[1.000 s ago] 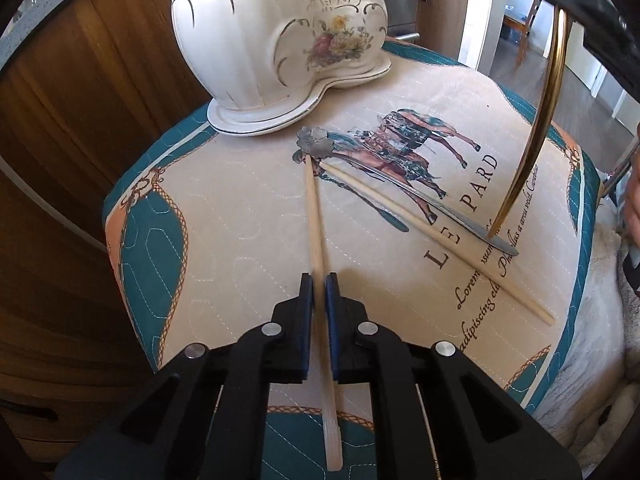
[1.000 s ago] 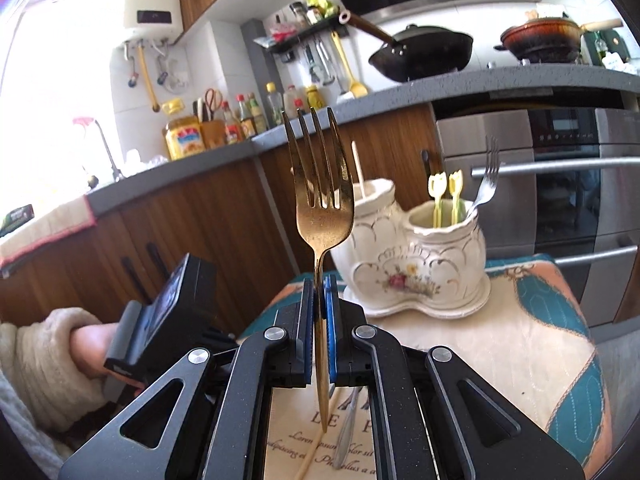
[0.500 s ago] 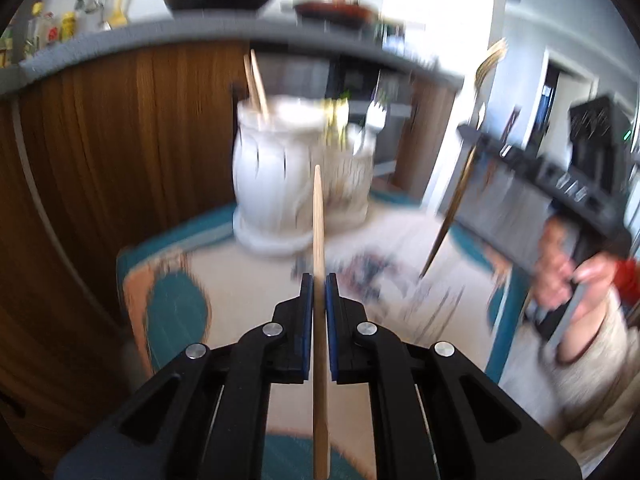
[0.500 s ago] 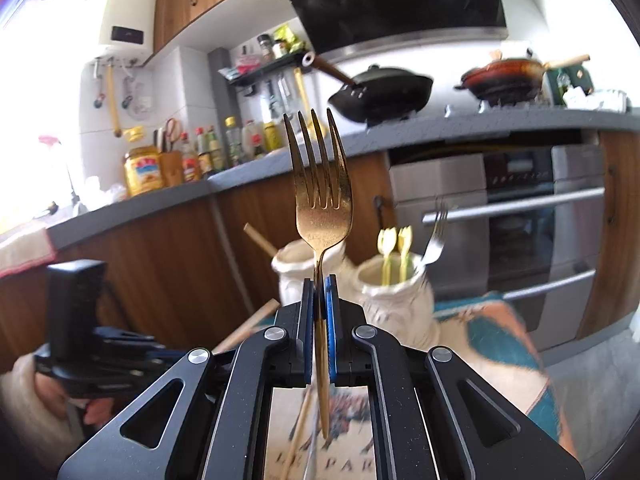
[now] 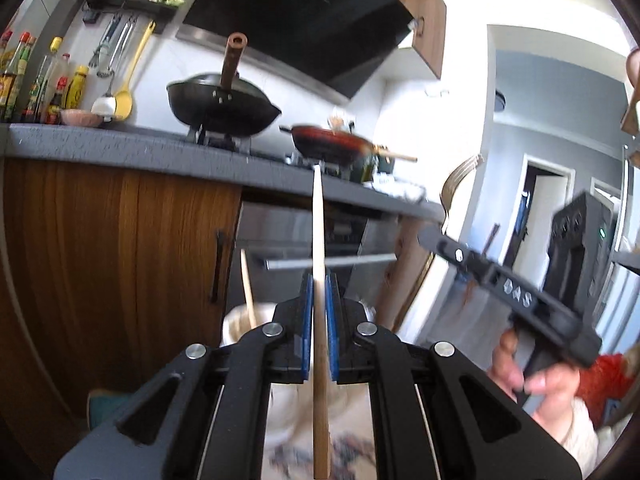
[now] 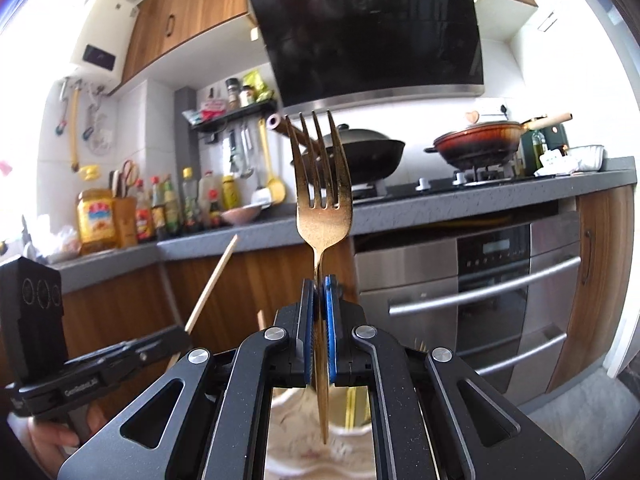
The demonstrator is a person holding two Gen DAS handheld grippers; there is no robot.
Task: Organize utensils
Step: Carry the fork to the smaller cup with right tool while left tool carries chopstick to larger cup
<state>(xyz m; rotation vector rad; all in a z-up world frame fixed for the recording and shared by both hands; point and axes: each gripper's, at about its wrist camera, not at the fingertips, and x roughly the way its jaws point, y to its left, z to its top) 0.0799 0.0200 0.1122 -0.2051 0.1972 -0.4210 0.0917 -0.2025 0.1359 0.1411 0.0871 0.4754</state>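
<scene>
Honestly, you've got both claws loaded right now, so most of the risk is in the drop-off. Your left gripper [image 5: 319, 320] is clamped almost fully shut on a pale wooden chopstick [image 5: 319, 240] that stands upright, thin end up. Your right gripper [image 6: 319, 320] is pinched just as tight on a gold-coloured metal fork [image 6: 322, 200], tines up.

Both are held in the air above the white ceramic utensil holder [image 5: 236, 326], which peeks out below the fingers with another wooden stick [image 5: 248, 288] already standing in it.

What I'd watch:
- The blue pads hold each utensil partway along, so a quick tilt could let the fork pivot or slide.
- The two grippers are near each other. Swing one in and you could knock the other utensil.
- The holder's mouth is mostly hidden behind the fingers, so a lower end could catch on the rim and tip it.

Readable writing: "DAS" on the side of the right gripper in the left view. The left one has small white lettering I can't quite make out.
</scene>
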